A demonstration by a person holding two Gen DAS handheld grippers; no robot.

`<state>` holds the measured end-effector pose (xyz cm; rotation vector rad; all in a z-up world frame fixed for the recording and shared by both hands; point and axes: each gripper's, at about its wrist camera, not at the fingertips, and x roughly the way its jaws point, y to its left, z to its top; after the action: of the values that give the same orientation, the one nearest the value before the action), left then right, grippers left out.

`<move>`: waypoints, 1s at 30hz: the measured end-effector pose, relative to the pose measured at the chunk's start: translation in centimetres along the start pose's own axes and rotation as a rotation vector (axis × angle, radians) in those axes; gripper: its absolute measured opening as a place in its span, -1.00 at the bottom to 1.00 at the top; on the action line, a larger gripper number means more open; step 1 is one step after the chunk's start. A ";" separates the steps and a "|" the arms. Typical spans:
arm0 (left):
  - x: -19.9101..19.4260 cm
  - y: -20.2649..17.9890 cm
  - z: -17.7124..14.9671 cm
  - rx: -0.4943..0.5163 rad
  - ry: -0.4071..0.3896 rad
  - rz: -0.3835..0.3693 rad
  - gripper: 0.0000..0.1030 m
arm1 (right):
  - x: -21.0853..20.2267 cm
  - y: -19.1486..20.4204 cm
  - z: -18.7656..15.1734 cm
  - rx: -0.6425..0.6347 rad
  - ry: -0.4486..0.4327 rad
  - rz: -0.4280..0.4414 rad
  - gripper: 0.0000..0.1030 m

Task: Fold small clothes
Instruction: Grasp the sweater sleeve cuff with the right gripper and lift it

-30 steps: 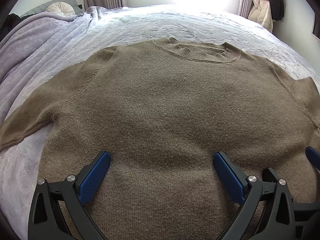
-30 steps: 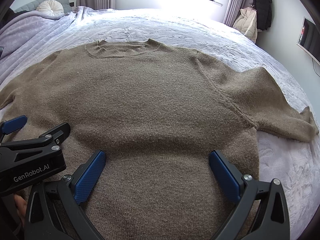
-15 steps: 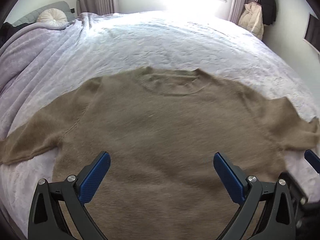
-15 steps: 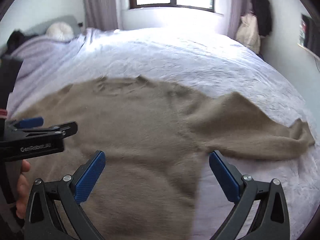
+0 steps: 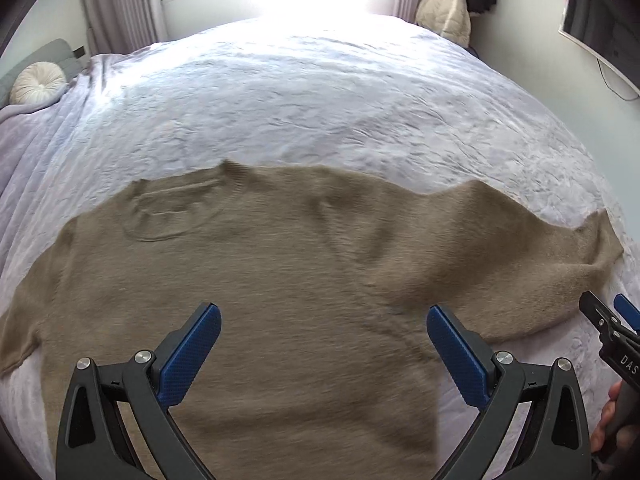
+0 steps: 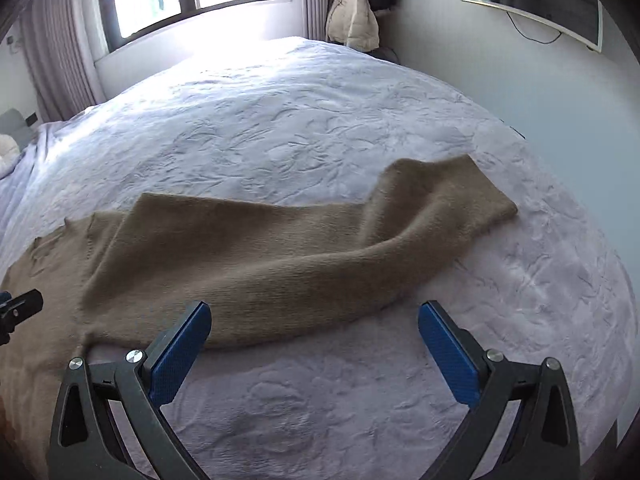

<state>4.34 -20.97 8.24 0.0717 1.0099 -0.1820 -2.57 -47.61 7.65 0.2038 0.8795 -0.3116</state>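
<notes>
While sweater (image 5: pixel 280 280) lies flat, both grippers (wide) empty

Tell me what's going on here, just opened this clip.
A person is holding a two-finger gripper in each hand over a brown sweater spread flat on a bed with a pale quilted cover. Neither gripper is gripping anything: the left gripper hangs over the sweater's body with its jaws wide open, and the right gripper sits open near the sleeve that stretches out to the side. No fold has been made yet.
</notes>
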 end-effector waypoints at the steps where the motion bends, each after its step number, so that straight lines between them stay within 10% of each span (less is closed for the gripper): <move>1: 0.4 -0.8 0.2 0.006 0.003 -0.003 1.00 | 0.2 -0.4 0.1 0.008 0.004 0.003 1.00; 17: 4.5 -8.0 2.0 0.039 0.017 -0.061 1.00 | 5.5 -7.0 4.3 0.153 -0.002 0.027 1.00; 23: 5.3 -8.7 1.9 0.044 0.025 -0.065 1.00 | 5.6 -7.2 4.9 0.122 -0.020 0.062 -0.51; 30: 4.9 -9.3 2.2 0.055 0.012 -0.099 1.00 | -2.3 -6.8 3.0 0.047 -0.245 -0.029 -0.57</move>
<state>7.01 -31.02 5.48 0.0728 1.0212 -0.2996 -4.13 -54.48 11.01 0.1925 0.6341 -0.3761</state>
